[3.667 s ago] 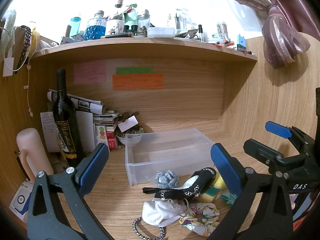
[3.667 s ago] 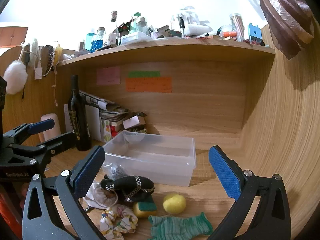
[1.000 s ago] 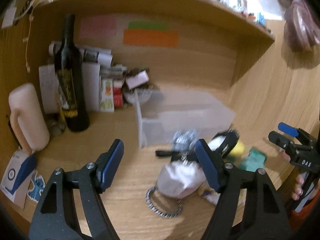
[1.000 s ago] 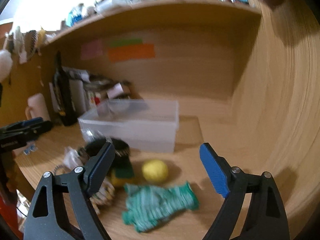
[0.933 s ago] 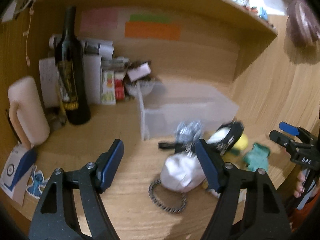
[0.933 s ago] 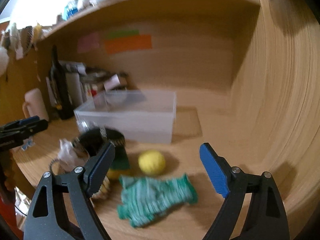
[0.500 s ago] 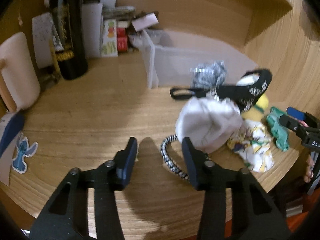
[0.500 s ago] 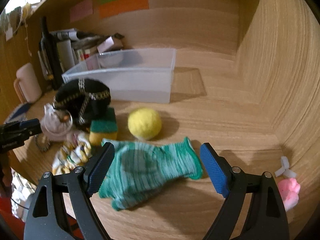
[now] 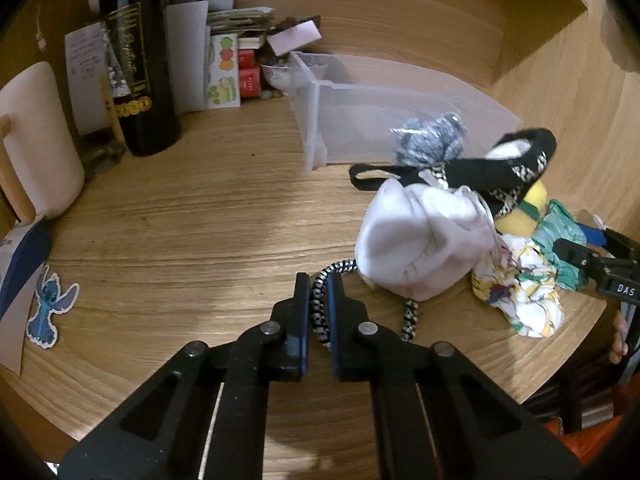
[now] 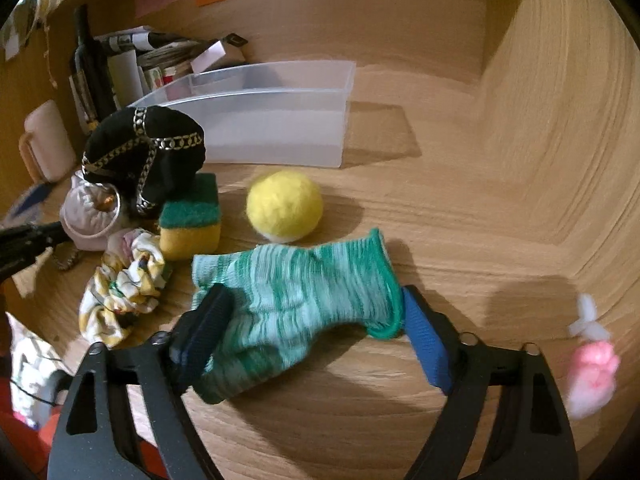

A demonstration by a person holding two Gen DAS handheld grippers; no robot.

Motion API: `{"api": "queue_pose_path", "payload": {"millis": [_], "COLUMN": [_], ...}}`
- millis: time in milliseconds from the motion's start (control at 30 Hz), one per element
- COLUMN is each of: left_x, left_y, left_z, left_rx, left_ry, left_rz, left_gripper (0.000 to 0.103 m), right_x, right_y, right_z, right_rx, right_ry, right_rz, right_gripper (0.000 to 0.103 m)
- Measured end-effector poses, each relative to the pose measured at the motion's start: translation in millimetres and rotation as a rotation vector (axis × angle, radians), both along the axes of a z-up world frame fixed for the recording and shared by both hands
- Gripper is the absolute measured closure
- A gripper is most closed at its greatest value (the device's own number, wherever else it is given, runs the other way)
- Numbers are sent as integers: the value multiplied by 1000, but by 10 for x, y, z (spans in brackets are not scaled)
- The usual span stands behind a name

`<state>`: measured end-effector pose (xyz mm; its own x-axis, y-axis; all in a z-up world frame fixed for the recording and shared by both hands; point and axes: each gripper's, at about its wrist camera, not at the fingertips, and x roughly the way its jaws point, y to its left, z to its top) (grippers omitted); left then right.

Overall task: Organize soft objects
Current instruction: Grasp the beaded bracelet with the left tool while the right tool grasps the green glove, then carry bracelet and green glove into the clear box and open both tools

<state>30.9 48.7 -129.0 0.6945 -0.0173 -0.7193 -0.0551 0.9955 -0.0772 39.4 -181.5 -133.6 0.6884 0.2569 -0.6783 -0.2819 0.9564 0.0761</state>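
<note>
My left gripper (image 9: pixel 318 288) is shut on a black-and-white braided hair tie (image 9: pixel 320 312) that lies on the desk beside a white cloth pouch (image 9: pixel 420 240). My right gripper (image 10: pixel 310 312) is open, its jaws on either side of a green striped sock (image 10: pixel 296 300). A yellow ball (image 10: pixel 284 204), a green-and-yellow sponge (image 10: pixel 190 220), a black chain-trimmed headband (image 10: pixel 144 152), a floral scrunchie (image 10: pixel 124 284) and a grey scrunchie (image 9: pixel 432 136) lie in front of a clear plastic bin (image 10: pixel 260 116), which looks empty.
A dark wine bottle (image 9: pixel 138 60), papers and small boxes (image 9: pixel 224 68) stand at the back left. A cream jug (image 9: pixel 36 140) is at the far left. A pink toy (image 10: pixel 592 372) lies at the right by the wooden side wall.
My left gripper has dropped to the desk and closed on the hair tie. My right gripper has moved down and forward, so its jaws now straddle the green sock.
</note>
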Motion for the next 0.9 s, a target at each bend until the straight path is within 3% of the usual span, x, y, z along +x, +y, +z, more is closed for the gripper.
{"api": "queue_pose_path", "payload": {"millis": [67,133,267,633,900], "left_x": [13,15,40,139,394], "left_y": [33,65,125,184,130], "left_z": [37,93,262,733,1033], "left_rx": [-1,0,11,49,56], "left_ry": [-11,-28,-72,-219,-302], "left_rz": [7,13,22,38,7], "left_gripper": [96,96,97,97,97], "right_x": [-13,-25,-109,-221,20], "right_y": [-6,6,61,3,193], "right_z": [13,31,112,629,923], "right_rx": [17,26,-25,22,54], "right_ry": [1,0,-65,-248,-347], "right_rz": [18,29,15,-7,30], "right_gripper": [55,71,85,86,86]}}
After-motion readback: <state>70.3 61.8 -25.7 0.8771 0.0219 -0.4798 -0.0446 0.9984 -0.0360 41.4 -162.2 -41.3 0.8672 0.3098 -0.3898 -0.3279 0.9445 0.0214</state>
